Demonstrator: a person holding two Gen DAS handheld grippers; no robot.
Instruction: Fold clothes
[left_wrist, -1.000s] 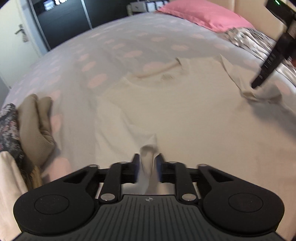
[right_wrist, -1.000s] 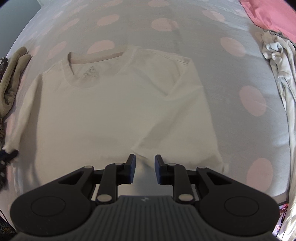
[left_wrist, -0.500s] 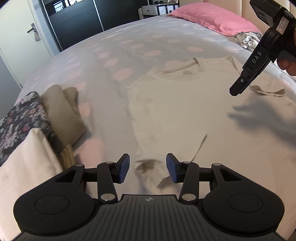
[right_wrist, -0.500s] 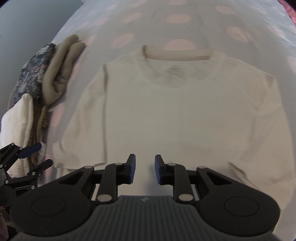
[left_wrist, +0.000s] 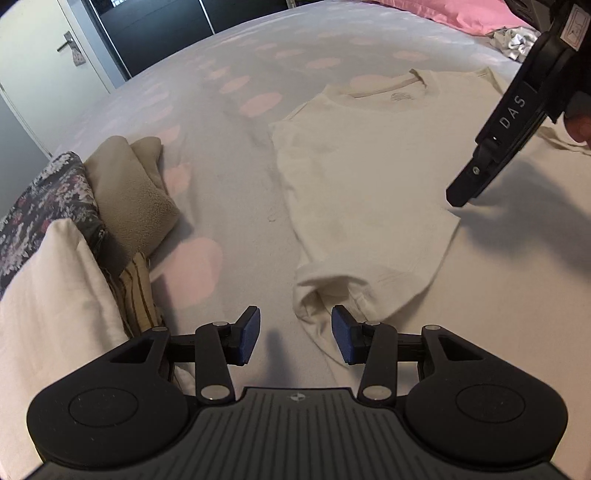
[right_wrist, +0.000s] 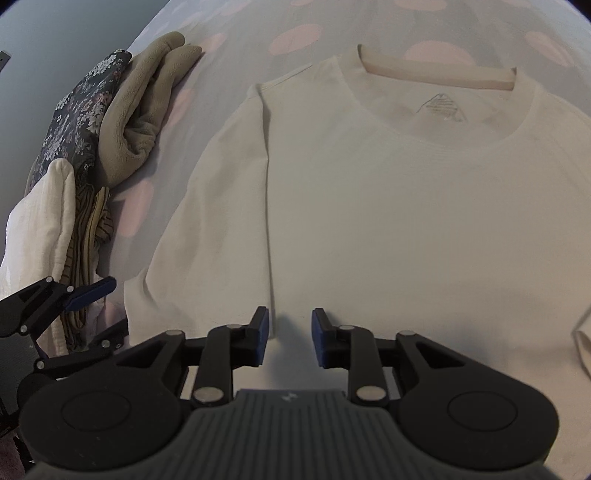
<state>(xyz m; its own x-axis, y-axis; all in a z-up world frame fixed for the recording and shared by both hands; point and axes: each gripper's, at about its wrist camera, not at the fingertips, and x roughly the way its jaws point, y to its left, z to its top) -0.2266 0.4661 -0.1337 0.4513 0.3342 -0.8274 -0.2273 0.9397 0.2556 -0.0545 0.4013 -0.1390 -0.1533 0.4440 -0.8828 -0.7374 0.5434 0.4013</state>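
A cream T-shirt (left_wrist: 369, 177) lies flat on the spotted bedspread (left_wrist: 229, 155), collar far from me. My left gripper (left_wrist: 294, 334) is open and empty, low over the bed, with the left sleeve's cuff (left_wrist: 332, 291) just ahead of its right pad. In the right wrist view the T-shirt (right_wrist: 406, 203) fills the frame. My right gripper (right_wrist: 290, 330) hovers over the seam where that sleeve meets the body; its jaws are opening with nothing pinched between them. The right gripper (left_wrist: 461, 192) also shows from the side in the left wrist view, and the left gripper (right_wrist: 105, 314) at the right wrist view's lower left.
A pile of folded clothes sits left of the shirt: a beige fleece (left_wrist: 129, 192), dark floral fabric (left_wrist: 48, 199), white cloth (left_wrist: 48, 295). A pink pillow (left_wrist: 443, 14) and a crumpled pale garment (left_wrist: 517, 37) lie far right. A door and dark wardrobe stand beyond the bed.
My left gripper let go of the pinched sleeve, opened and drew back to the left; the sleeve now lies spread out. My right gripper swept left across the shirt and sank lower.
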